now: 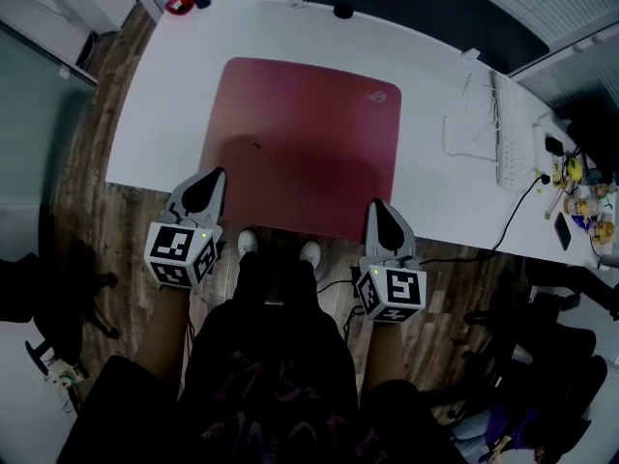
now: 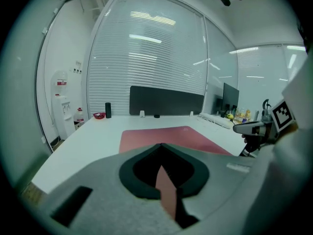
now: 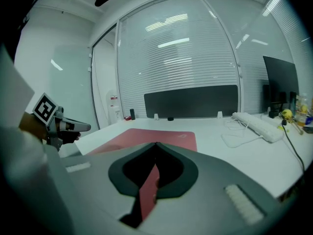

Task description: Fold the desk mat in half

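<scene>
Red desk mat (image 1: 305, 143): laid on white desk (image 1: 155, 95), its near corners clamped by closed left gripper (image 1: 215, 178) and right gripper (image 1: 377, 209). Red bowl (image 1: 178, 5): desk's far left corner, contents indiscernible.

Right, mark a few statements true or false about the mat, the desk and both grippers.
1. The red mat lies flat and unfolded on the white desk. True.
2. The left gripper has its jaws wide apart. False: they are together.
3. A keyboard lies on the desk to the right of the mat. True.
4. The right gripper is at the mat's far edge. False: it is at the near edge, by the right corner.
</scene>
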`<action>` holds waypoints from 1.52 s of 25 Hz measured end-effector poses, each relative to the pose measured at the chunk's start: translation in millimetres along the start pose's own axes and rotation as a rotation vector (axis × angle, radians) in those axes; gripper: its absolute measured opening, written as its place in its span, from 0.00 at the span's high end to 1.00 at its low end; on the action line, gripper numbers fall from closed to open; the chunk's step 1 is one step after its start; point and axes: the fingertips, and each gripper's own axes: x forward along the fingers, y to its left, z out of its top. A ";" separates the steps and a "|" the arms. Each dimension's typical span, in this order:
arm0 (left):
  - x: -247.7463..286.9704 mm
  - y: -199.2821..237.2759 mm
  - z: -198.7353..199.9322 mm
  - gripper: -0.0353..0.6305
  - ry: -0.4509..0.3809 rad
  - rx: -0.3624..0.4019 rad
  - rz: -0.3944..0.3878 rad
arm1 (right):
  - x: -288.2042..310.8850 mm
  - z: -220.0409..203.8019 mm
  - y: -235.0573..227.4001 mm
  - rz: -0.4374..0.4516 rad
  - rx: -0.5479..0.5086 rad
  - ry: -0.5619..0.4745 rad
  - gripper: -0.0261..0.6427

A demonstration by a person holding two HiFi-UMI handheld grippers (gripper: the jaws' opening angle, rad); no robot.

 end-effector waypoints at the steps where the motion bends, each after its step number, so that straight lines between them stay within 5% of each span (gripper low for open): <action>1: 0.2 0.8 -2.4 0.95 0.004 -0.003 0.001 | 0.4 -2.8 0.6 0.003 0.002 0.006 0.95; 32: -8.0 -4.8 -118.3 0.95 0.215 -0.008 -0.012 | -3.4 -109.6 29.6 0.092 0.045 0.221 0.95; 35: -7.9 -8.7 -121.6 0.95 0.233 0.086 -0.033 | -2.9 -119.2 32.8 0.106 -0.028 0.258 0.94; 38: -6.0 -16.7 -130.1 0.94 0.284 0.284 -0.071 | 0.2 -127.2 43.2 0.157 -0.170 0.301 0.82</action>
